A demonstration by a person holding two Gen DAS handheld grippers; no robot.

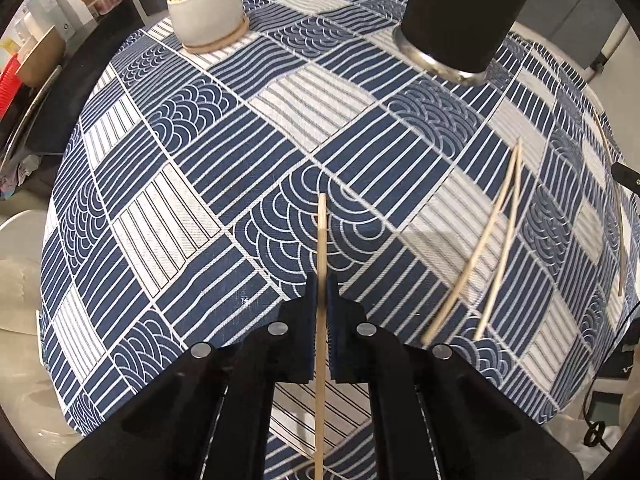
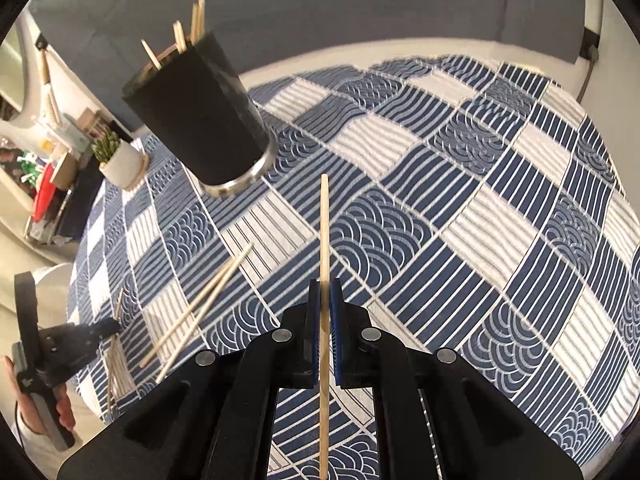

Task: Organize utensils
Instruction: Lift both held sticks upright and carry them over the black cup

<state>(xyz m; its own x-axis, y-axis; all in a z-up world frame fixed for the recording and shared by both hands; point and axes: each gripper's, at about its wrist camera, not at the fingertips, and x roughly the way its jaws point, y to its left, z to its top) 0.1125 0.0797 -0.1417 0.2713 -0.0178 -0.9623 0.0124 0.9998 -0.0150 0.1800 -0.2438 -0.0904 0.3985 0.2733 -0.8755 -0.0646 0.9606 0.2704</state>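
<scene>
My left gripper (image 1: 321, 292) is shut on a pale wooden chopstick (image 1: 321, 240) that runs straight up between the pads, above the blue patterned tablecloth (image 1: 200, 184). In the same way, my right gripper (image 2: 325, 292) is shut on another chopstick (image 2: 325, 220). The black cylindrical holder (image 2: 196, 112) with a metal base stands at the back, with several chopsticks (image 2: 180, 36) poking out of its top. In the left wrist view the holder (image 1: 464, 12) is at the upper right. Two loose chopsticks (image 1: 492, 244) lie crossed on the cloth to the right of my left gripper.
A white pot with a green plant (image 1: 204, 12) stands at the table's far left corner. Several more chopsticks (image 2: 116, 372) lie by the table's left edge, near the hand (image 2: 32, 412) holding the left gripper. Another chopstick (image 1: 620, 240) lies at the right edge. Clutter fills shelves at the left.
</scene>
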